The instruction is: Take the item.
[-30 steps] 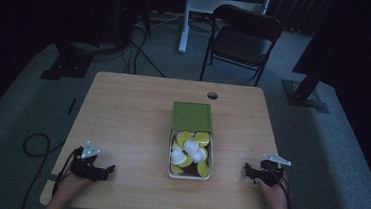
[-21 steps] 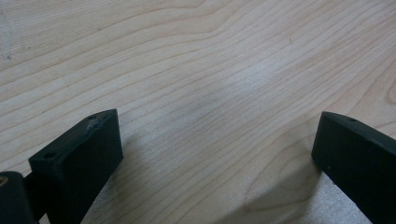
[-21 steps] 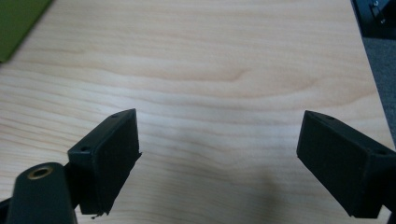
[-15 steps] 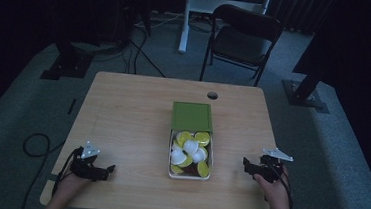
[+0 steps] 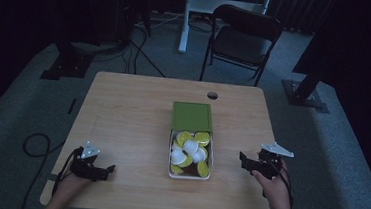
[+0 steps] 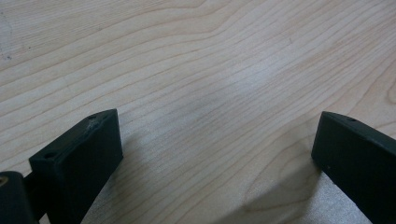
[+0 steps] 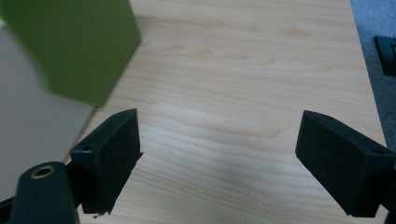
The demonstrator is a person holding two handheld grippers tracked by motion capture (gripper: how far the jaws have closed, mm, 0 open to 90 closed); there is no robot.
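A white box (image 5: 211,159) sits at the middle of the wooden table (image 5: 132,115), its green lid (image 5: 191,116) slid back over the far half. Several yellow-green and white round pods (image 5: 190,147) lie in the uncovered near half. My right gripper (image 5: 243,160) is held open to the right of the box, jaws pointing at it. In the right gripper view, the right gripper (image 7: 219,123) has bare wood between its jaws, with the green lid (image 7: 70,42) and the pale box wall (image 7: 32,107) at the left. My left gripper (image 5: 105,171) rests open near the front left corner. In the left gripper view, the left gripper (image 6: 217,126) spans bare wood.
A dark round hole (image 5: 212,95) is in the tabletop behind the box. A black chair (image 5: 241,36) stands beyond the far edge. Cables (image 5: 35,145) lie on the floor at the left, and a stand base (image 5: 304,94) is at the right.
My right gripper has moved left toward the box and slightly away from the front edge. The left gripper and the box have stayed put.
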